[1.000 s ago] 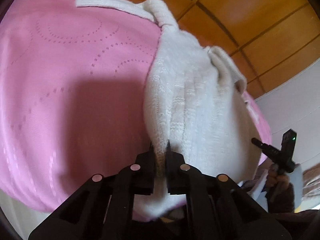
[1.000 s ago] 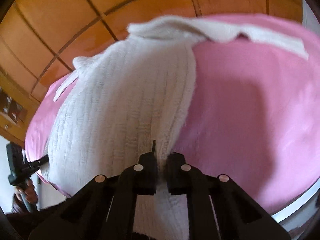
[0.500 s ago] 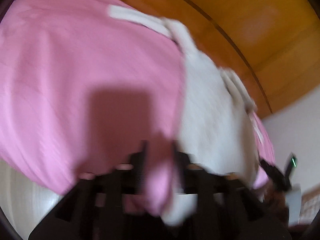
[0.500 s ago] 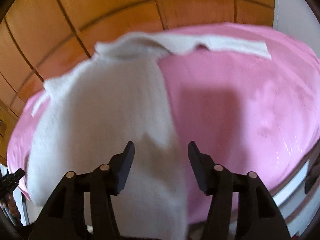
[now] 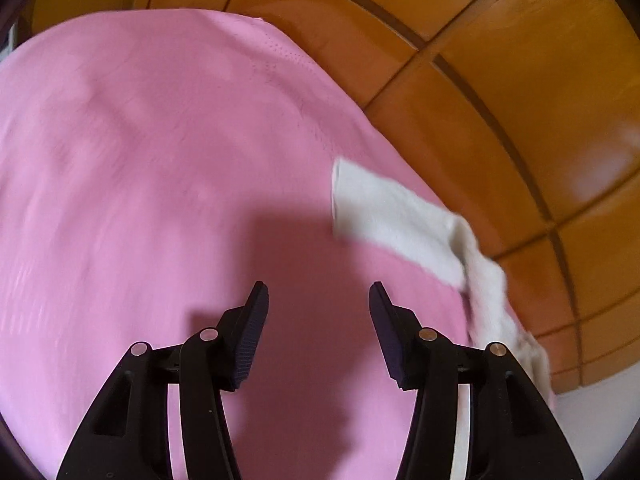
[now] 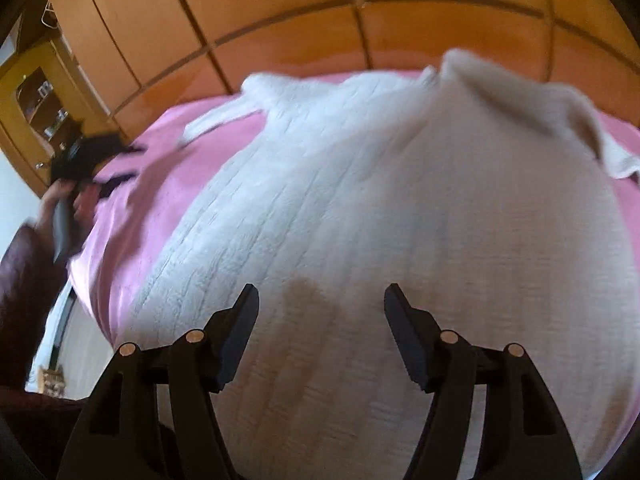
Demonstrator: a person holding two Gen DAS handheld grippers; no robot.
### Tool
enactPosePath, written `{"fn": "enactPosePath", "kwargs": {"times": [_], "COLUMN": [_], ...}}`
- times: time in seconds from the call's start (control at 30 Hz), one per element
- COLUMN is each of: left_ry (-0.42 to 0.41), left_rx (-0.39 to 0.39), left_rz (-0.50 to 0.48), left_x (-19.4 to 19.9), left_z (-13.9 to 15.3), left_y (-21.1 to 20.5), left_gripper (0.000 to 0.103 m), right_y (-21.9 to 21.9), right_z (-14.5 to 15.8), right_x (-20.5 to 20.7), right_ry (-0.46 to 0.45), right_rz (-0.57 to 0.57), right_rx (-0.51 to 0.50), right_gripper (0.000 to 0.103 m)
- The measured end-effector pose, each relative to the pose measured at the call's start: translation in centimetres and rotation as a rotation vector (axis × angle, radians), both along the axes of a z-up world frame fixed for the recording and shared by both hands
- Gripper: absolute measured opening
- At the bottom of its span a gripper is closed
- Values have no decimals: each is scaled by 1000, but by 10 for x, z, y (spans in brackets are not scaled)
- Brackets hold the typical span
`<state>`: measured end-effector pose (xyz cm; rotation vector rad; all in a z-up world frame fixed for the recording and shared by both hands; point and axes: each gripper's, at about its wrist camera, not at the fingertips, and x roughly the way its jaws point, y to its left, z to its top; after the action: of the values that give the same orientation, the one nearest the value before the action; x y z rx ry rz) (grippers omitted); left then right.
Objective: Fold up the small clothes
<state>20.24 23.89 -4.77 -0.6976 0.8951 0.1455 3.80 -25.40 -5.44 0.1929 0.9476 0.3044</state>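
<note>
A small white knitted sweater lies spread on a pink blanket. My right gripper is open and empty, hovering over the sweater's body near its lower part. In the left wrist view only one white sleeve and a strip of the sweater's edge show at the right. My left gripper is open and empty over bare pink blanket, to the left of that sleeve. It also shows in the right wrist view, blurred, at the far left by the blanket's edge.
Orange-brown wooden wardrobe panels stand right behind the blanket. A wooden shelf unit stands at the far left. The blanket's near edge drops off to a pale floor.
Both grippers have let go of the sweater's hem and opened. The left one has swung left onto bare blanket; the right one has shifted over the sweater's body.
</note>
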Motion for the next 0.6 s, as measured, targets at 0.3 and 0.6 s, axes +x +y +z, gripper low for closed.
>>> {"fn": "enactPosePath", "kwargs": {"times": [0.3, 0.6], "left_ry": [74, 10], "left_rx": [-3, 210], "left_rz": [8, 154], "left_x": [101, 43], "left_z": [-32, 30], "left_y": [-8, 70], "left_gripper": [9, 2], "right_y": [-13, -11], "right_z": [-12, -12], "right_x": [10, 9], "right_ry": [45, 33], "right_rz": [-28, -16], "right_rx": [53, 44], "right_gripper": [70, 76]}}
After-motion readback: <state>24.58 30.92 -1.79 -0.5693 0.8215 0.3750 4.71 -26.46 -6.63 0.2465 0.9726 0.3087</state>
